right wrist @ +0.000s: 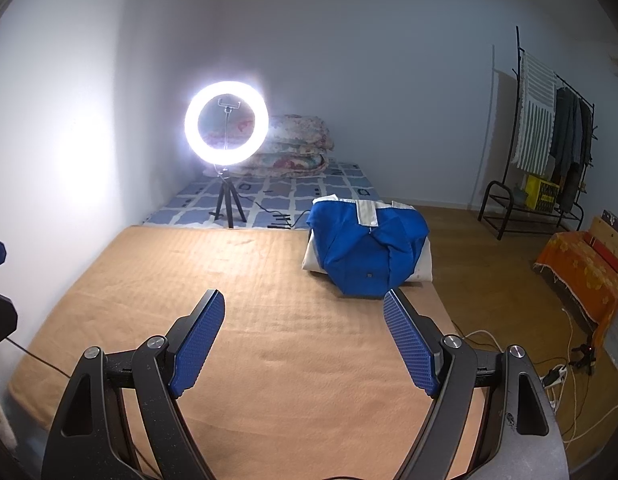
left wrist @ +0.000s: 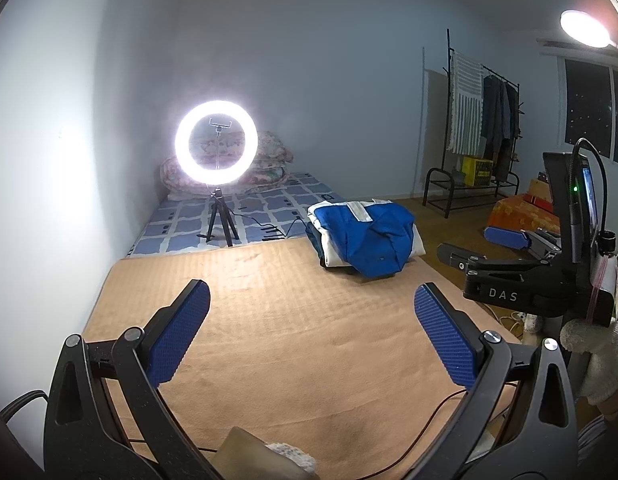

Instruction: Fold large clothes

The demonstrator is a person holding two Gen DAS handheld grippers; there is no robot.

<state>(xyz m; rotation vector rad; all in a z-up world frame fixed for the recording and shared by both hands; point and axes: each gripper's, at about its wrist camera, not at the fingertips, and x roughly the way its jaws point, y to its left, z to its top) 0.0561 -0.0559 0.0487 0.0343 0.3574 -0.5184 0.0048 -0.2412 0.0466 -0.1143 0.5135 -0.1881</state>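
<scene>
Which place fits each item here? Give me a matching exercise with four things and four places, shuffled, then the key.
Things:
1. blue and white garment
2. ring light
3. floral quilts
4. yellow crate

Places:
A. on a tripod standing on the blue patterned sheet
B. low shelf of the clothes rack
C. far right corner of the tan blanket
D. stacked by the wall behind the ring light

Pairs: 1-C, 2-A, 3-D, 4-B
</scene>
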